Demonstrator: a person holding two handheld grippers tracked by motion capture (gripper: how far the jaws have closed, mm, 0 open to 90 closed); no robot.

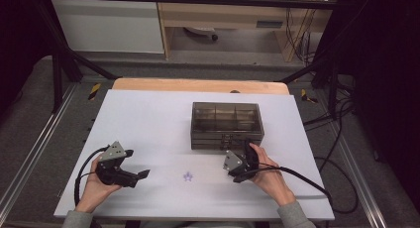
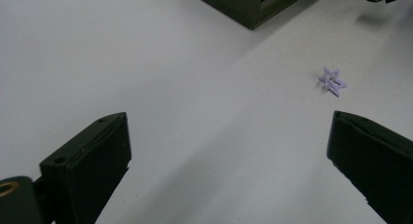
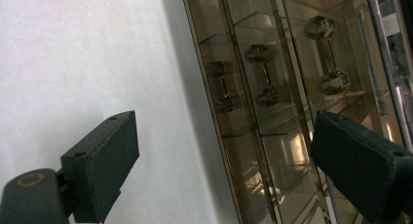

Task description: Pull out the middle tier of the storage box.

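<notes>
The right gripper [image 1: 241,161] sits just before the front of the smoky, transparent plastic drawer box [image 1: 227,125] at mid-table, jaws wide and empty, while the left gripper [image 1: 141,174] rests wide apart near a small lilac star [image 1: 188,176].

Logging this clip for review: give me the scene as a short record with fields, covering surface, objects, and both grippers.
surface: white table
box: smoky clear drawer box, far side of centre, drawers with handles facing the person
small item: purple star, loose on the table between the hands
left gripper: open, empty, pointing toward the star
right gripper: open, empty, at the box front, jaws facing the drawers
</notes>
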